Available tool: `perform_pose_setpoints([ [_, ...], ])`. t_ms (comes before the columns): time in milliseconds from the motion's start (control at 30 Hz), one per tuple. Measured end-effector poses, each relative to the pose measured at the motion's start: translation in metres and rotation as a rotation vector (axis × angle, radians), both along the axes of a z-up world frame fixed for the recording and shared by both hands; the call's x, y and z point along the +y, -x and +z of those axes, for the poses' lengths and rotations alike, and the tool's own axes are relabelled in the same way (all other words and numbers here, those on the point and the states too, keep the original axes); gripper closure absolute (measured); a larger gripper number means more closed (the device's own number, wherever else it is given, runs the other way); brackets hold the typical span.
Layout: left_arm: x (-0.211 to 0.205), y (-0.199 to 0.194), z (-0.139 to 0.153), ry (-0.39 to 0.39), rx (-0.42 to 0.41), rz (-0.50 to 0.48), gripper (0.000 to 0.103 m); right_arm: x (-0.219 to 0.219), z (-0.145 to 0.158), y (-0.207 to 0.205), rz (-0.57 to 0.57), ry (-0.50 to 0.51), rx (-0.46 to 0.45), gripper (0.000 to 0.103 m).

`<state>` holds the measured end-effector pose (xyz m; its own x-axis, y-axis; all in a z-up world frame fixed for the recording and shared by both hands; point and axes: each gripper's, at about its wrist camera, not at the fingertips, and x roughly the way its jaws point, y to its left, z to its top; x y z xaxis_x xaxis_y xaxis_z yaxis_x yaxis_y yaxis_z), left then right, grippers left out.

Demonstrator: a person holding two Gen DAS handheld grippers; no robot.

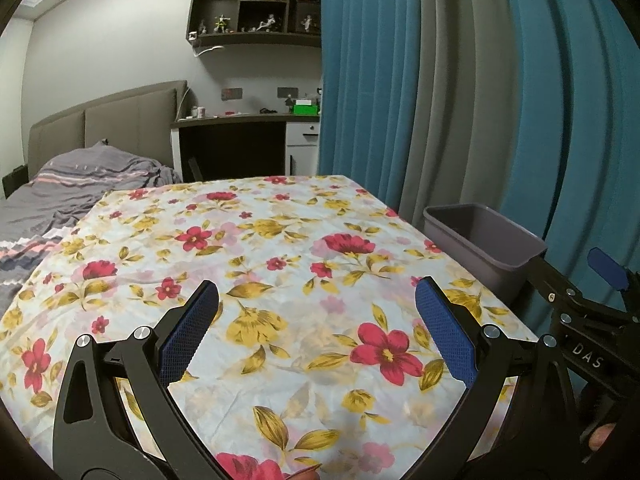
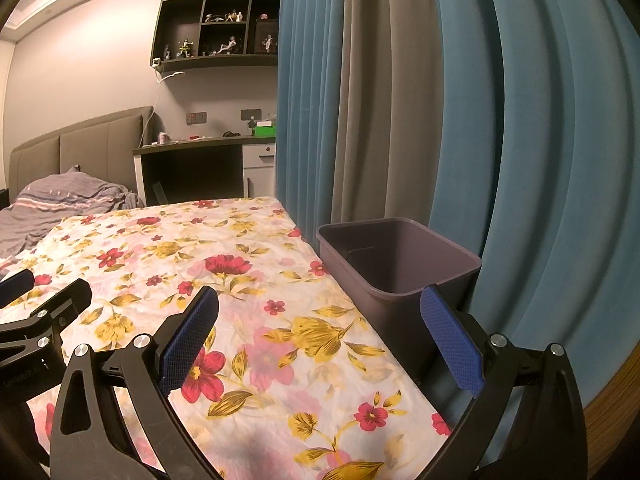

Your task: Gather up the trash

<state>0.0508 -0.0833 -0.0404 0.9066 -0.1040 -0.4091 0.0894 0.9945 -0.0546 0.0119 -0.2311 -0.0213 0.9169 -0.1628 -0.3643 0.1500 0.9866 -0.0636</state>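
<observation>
Two hand-held grippers hover over a floral tablecloth (image 1: 280, 248) beside a grey bin (image 2: 400, 264).

Left gripper (image 1: 316, 332) and right gripper (image 2: 320, 336) both stand spread wide, grasping nothing. From the right wrist view the bin sits at one o'clock, touching the table's edge, before teal curtains (image 2: 540, 160); no trash shows.

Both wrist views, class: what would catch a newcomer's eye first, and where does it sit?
The floral tablecloth fills the middle of both views, bright red and yellow flowers across the table. At its right edge stands an open grey bin, against tall blue and grey curtains. Both the left gripper and right gripper are open above the cloth.
</observation>
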Motion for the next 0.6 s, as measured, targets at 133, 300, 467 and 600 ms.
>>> perform_pose_setpoints([
  [133,-0.0011,-0.0004,-0.001,0.003,0.003,-0.006,0.006,0.0002,0.0001,0.0003,0.0,-0.001,-0.001,0.006],
  [300,-0.0009,-0.0005,-0.001,0.004,0.003,-0.006,0.006,0.0003,-0.0003,0.0001,0.0,0.0,-0.001,0.006],
  [467,-0.0013,-0.0004,-0.001,0.004,0.004,-0.007,0.006,0.0001,0.0003,0.0006,0.0,-0.001,-0.002,0.006],
  [600,-0.0012,-0.0002,-0.001,0.004,0.003,-0.009,0.006,-0.0003,0.0001,0.0005,0.001,-0.002,-0.002,0.006],
])
